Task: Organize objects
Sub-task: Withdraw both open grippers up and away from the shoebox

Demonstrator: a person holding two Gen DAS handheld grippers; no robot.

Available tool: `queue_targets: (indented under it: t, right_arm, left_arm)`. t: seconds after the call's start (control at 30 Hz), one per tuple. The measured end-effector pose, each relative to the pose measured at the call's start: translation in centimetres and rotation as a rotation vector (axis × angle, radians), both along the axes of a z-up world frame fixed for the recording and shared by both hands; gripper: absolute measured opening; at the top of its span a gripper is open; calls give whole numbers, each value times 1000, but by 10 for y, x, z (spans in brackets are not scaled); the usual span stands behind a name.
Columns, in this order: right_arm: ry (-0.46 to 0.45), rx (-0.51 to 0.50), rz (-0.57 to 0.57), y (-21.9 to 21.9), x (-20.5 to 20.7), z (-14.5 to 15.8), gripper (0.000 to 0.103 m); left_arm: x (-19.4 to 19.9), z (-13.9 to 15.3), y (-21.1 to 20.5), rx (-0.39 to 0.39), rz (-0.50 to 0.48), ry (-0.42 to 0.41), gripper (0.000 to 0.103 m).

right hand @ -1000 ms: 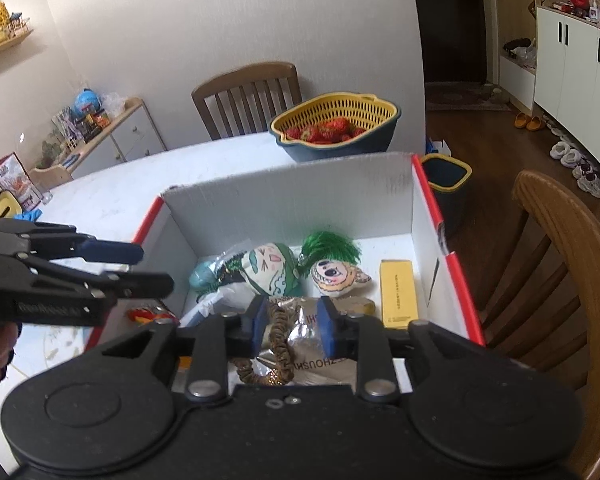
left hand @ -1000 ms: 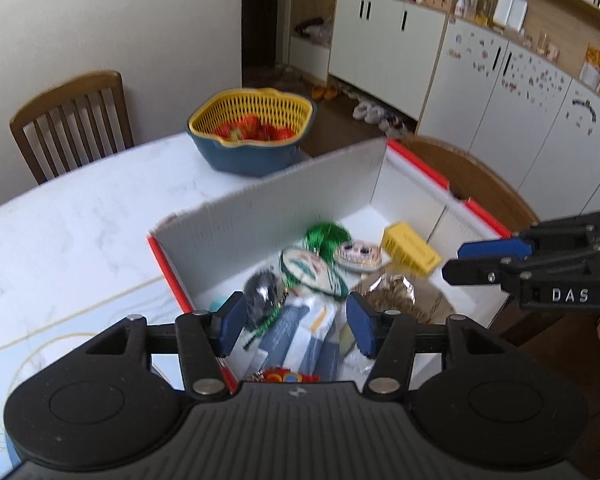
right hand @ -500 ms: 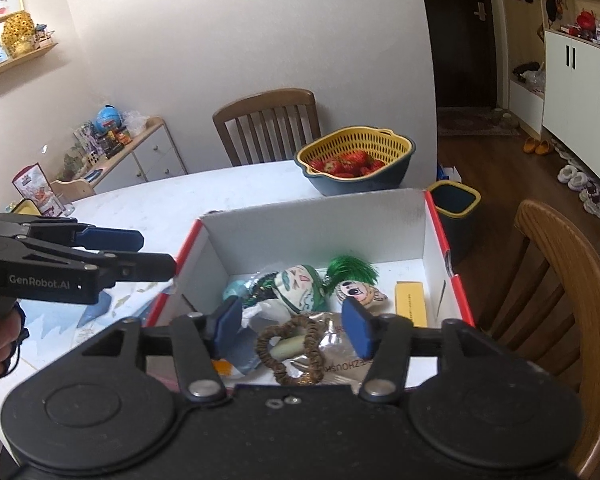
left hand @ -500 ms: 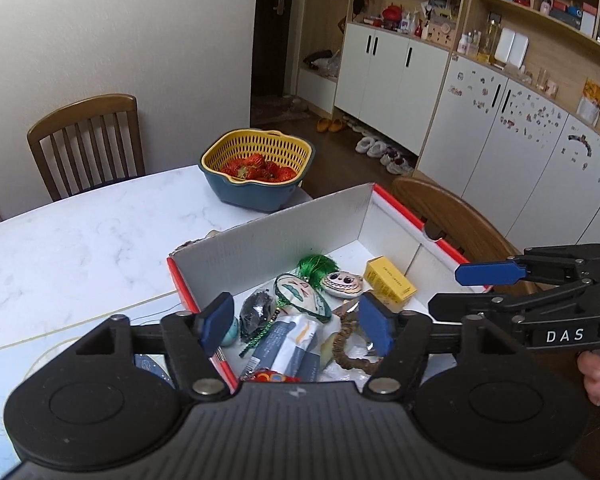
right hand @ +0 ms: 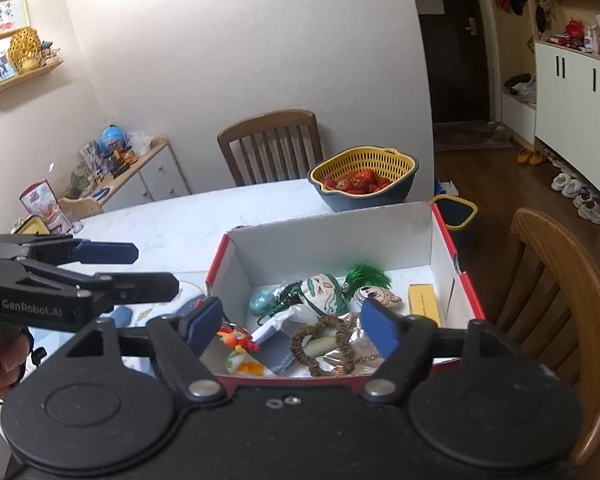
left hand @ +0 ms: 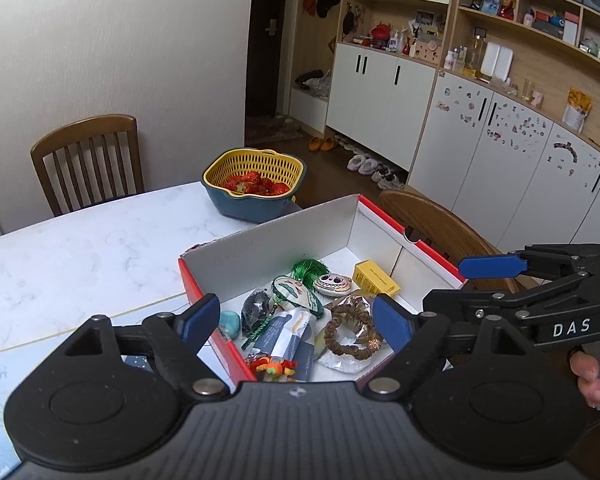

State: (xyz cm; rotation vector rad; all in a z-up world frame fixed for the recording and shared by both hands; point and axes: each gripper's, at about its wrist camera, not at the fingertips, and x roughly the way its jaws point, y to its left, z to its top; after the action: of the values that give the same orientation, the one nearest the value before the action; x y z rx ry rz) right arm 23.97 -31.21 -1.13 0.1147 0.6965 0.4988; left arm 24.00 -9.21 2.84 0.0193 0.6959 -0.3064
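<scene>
both claws have just been opening, nothing between the pads. left claw (left hand: 296, 318) and right claw (right hand: 290, 320) hang above the near rim of the red-edged box (left hand: 416, 246) on the table (left hand: 80, 256). brown scrunchie (right hand: 322, 344) lies just under the right claw: soft, light, i'd pinch one side of the ring. foil packet (right hand: 362, 354) beneath it looks slippery.

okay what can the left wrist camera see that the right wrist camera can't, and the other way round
Only the left wrist view shows the long run of white cabinets with open shelves above, and the right gripper from its side.

Only the right wrist view shows the low sideboard piled with toys, the framed picture on the wall, the yellow-rimmed bin on the floor, and the left gripper from its side.

Both show the red-edged box of small items, the strawberry basket and the white table. Both grippers are open, holding nothing.
</scene>
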Motion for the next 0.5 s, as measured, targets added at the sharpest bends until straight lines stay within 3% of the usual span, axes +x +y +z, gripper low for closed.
queue_targets:
  t: [0.13, 0.27, 0.5]
  right_arm:
    - [-24, 9, -37, 4, -11, 3, 87]
    - [-30, 24, -73, 10, -22, 5, 92]
    - [-54, 34, -122, 24, -45, 8, 100]
  left_arm:
    - [-7, 0, 11, -11, -12, -4, 87]
    - [-15, 1, 23, -38, -31, -16, 100]
    - [-24, -1, 38, -45, -57, -21, 103]
